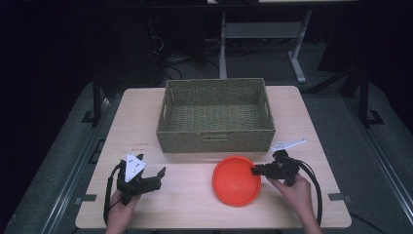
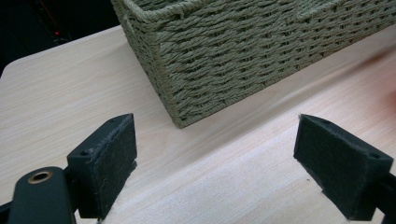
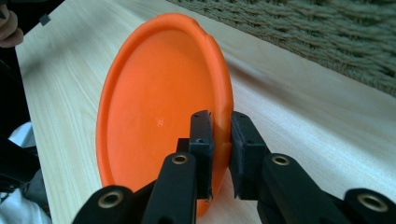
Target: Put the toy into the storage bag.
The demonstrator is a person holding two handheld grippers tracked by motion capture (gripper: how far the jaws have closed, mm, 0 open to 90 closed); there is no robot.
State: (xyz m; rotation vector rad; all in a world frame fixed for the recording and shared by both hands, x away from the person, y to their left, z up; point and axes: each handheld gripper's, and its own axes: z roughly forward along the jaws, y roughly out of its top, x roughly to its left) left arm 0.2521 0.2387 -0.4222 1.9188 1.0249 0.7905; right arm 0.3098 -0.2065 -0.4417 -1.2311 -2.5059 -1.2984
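Pale wood table point(image 1: 185, 195) carries an orange plate point(image 1: 236, 180) near its front edge, right of centre, just in front of a woven basket point(image 1: 215, 139). On the plate's right rim the right gripper point(image 1: 254, 170) is pinched, one pad inside the rim and one outside, as its own view shows point(image 3: 219, 140). Well apart at the front left, the left gripper point(image 1: 158, 176) rests with its jaws spread wide over bare wood, nothing between them. Around the table the room is dark, with a grey floor point(image 1: 370, 161) and a metal stand point(image 1: 297, 63) behind.
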